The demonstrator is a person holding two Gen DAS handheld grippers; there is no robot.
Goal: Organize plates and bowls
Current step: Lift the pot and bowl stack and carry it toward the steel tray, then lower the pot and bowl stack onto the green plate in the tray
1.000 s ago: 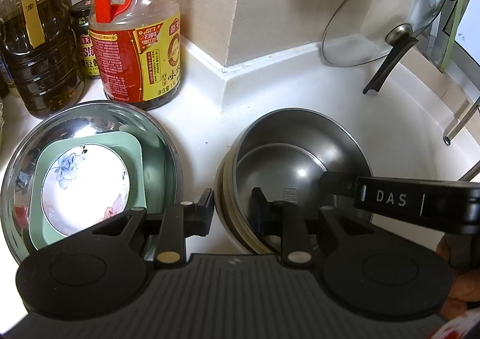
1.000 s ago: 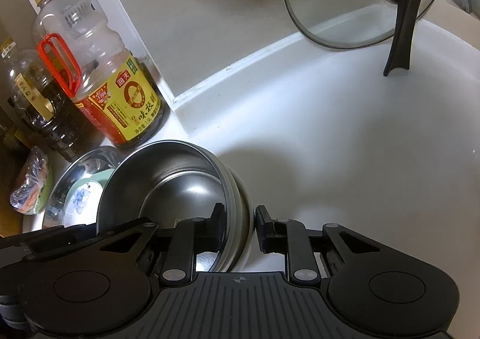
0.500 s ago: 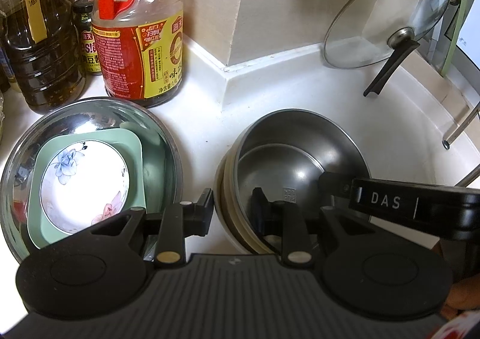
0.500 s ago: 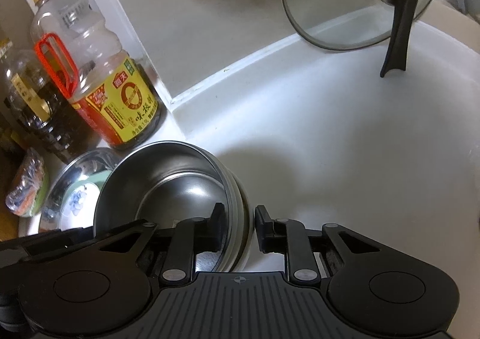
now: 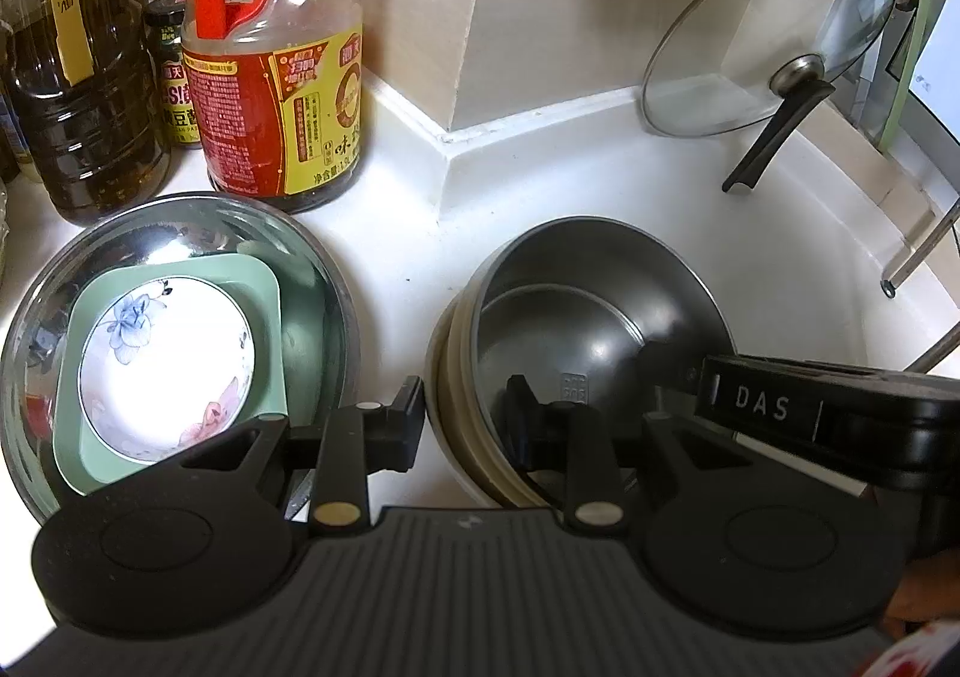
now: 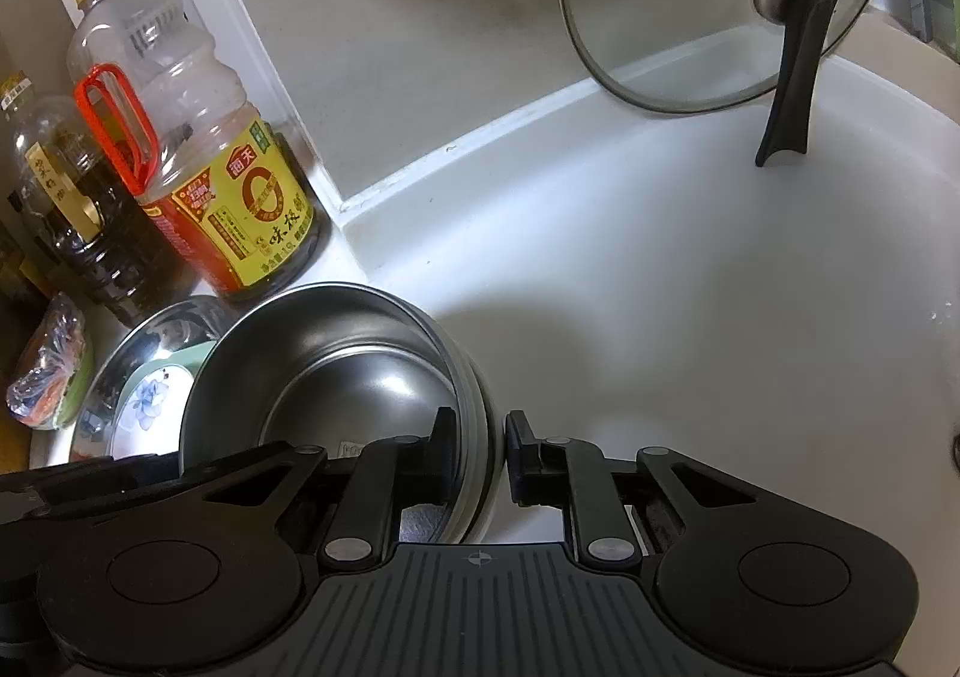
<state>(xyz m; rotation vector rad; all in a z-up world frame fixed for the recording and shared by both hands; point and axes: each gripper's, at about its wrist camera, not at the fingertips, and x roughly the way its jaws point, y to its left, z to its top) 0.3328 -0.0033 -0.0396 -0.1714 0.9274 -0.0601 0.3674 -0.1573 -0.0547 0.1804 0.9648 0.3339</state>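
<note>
Only the right tool [image 6: 477, 458] has closed further, clamping the steel bowl's [image 5: 600, 329] three-o'clock rim; left tool [image 5: 462, 419] straddles nine. Stiff, light, slippery.

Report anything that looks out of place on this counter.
Nothing is spilled or broken. The only oddity: the glass lid stands on edge against the wall, propped on its handle, apart from the stacked steel bowls.

Glass lid [image 5: 768, 35] leaning on wall, soy-sauce bottle [image 5: 276, 95] — oil bottle [image 5: 72, 65] beside it
</note>
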